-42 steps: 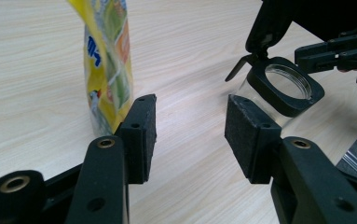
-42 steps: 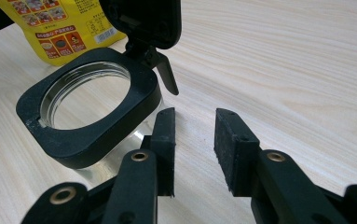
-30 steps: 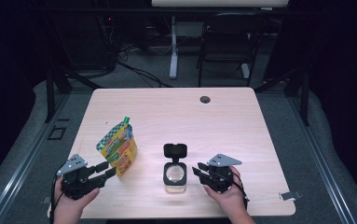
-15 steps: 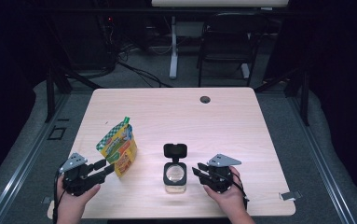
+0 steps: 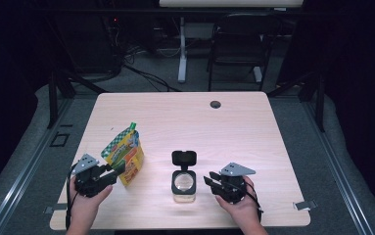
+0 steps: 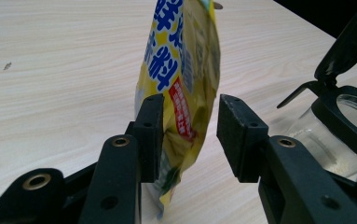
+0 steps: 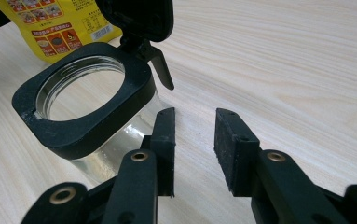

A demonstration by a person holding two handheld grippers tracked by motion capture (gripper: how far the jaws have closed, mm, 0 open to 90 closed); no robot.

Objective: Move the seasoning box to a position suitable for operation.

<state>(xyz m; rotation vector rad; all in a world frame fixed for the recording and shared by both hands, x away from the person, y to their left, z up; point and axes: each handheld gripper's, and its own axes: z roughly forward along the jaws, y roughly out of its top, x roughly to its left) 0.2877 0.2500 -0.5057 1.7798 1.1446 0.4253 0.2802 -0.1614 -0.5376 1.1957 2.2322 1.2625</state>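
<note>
Yellow pouch (image 6: 181,70) | left gripper (image 6: 188,135) fingers closing around it, nearer

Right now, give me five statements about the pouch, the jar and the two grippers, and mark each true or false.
1. The yellow pouch stands upright between the jaws of the left gripper. True; the jaws have just been closing, and a gap still shows at one pad.
2. The jar's lid is shut. False; it is flipped open.
3. The right gripper holds the glass jar. False; its jaws are open, beside the jar.
4. The jar stands between the two grippers on the table. True.
5. The pouch lies flat. False; it stands.
</note>
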